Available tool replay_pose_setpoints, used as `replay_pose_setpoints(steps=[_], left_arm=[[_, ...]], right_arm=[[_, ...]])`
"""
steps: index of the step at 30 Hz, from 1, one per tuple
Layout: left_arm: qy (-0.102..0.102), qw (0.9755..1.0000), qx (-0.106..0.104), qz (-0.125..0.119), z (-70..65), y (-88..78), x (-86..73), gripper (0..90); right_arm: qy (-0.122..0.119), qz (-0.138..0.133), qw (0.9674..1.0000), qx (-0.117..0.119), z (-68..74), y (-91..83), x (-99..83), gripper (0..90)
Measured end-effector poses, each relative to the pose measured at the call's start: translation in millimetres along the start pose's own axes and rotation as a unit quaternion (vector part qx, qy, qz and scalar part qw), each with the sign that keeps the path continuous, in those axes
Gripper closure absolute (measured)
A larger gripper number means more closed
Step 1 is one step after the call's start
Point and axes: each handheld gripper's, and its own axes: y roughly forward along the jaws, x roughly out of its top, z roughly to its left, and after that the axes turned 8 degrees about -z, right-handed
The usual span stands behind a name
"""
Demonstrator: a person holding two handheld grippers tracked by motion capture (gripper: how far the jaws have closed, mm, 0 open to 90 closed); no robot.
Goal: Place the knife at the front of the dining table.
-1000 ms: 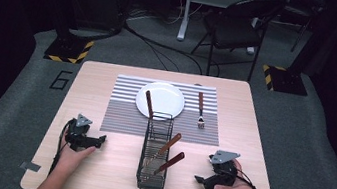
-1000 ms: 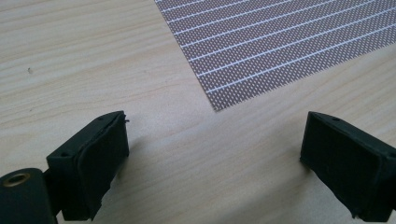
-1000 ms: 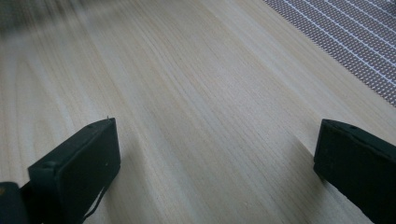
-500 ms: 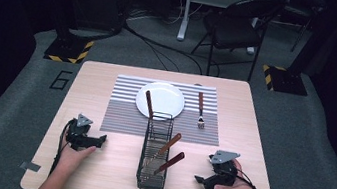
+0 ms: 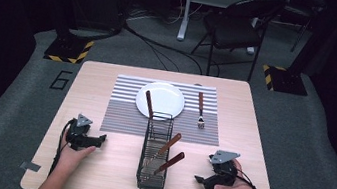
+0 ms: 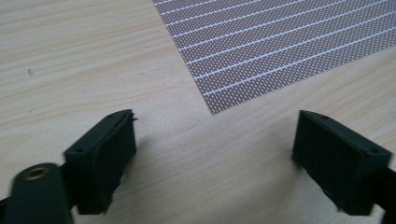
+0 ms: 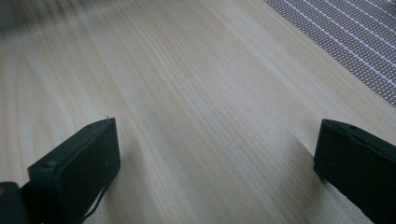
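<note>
1. Against the earlier frames I noted no shift on the table (image 5: 94, 174): both hands lay where they had been, and the wire rack (image 5: 154, 153) with its wooden-handled utensils looked unchanged.
2. The left gripper (image 5: 98, 139) had just been closing a little; its jaws stood wide, nothing between them, over bare wood at the corner of the striped placemat (image 6: 280, 42).
3. The right gripper (image 5: 200, 180) rested low on the wood, jaws wide apart and empty.
4. The rack stood between the two grippers, clear of both.
5. Plate (image 5: 165, 99) and fork (image 5: 200, 110) lay on the mat.
</note>
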Motion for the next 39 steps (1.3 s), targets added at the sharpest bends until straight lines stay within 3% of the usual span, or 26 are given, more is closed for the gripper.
replay_pose_setpoints(steps=[4, 7, 11, 16, 25, 30, 39], left_arm=[[-0.002, 1.0, -0.008, 0.003, -0.4, -0.9, 1.3, 17.4], [-0.008, 0.9998, -0.016, 0.008, -0.2, -3.1, 3.3, 24.5], [-0.012, 0.9999, -0.007, -0.004, -3.0, -9.9, 8.0, 30.4], [-0.031, 0.9993, -0.018, -0.014, -11.5, -20.9, 17.2, 33.7], [-0.02, 0.9994, -0.019, -0.019, -26.9, -29.9, 26.9, 37.0], [-0.022, 0.9991, -0.033, -0.015, -35.8, -34.2, 31.5, 39.3], [-0.026, 0.9979, -0.049, -0.032, -46.6, -44.2, 41.6, 41.9]], right_arm=[[0.0, 0.0, 1.0, 0.0, 0.0, 0.0, 0.0, 0.0], [0.0, 0.0, 1.0, 0.0, 0.0, 0.0, 0.0, 0.0], [0.0, 0.0, 1.0, 0.0, 0.0, 0.0, 0.0, 0.0], [0.0, 0.0, 1.0, 0.0, 0.0, 0.0, 0.0, 0.0], [0.0, 0.0, 1.0, 0.0, 0.0, 0.0, 0.0, 0.0], [0.0, 0.0, 1.0, 0.0, 0.0, 0.0, 0.0, 0.0], [-0.004, 0.001, 1.0, 0.001, -0.5, -0.2, -0.1, 0.0]])
